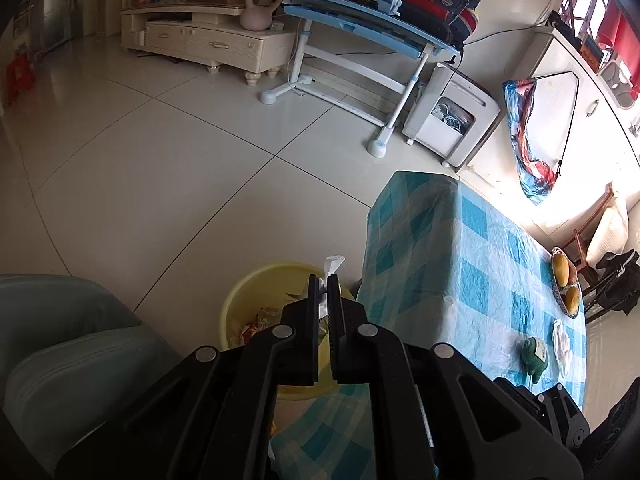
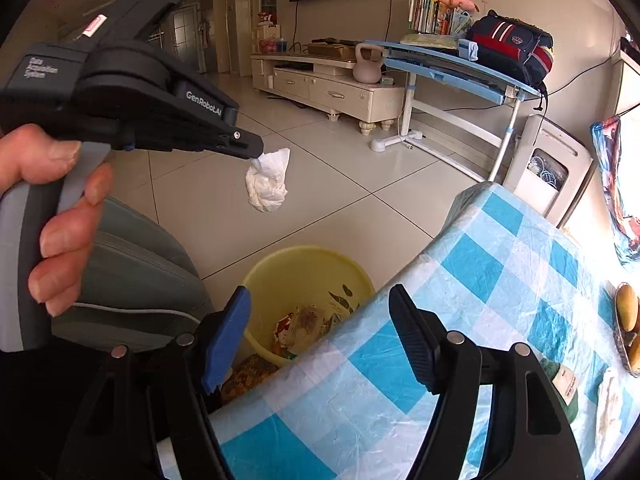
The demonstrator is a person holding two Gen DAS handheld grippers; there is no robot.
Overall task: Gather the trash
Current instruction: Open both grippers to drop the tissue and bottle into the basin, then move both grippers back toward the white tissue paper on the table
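tissue wad [image 2: 267,182] pinched in left tongs [image 2: 256,154] above yellow bin [image 2: 304,268]; right tongs [image 2: 320,312] spread, empty.

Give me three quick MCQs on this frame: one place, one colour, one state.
1. Where is the bin?
A. on the table
B. on the floor beside the table
C. under the desk

2. What colour is the bin?
A. yellow
B. red
C. black

3. What is the left gripper doing?
A. open, empty
B. shut on a tissue wad
C. shut on a bottle

Key: B, it stands on tiles at the checked tablecloth's edge; A, its wall is pale yellow; B, the white tissue wad hangs from its closed tips.
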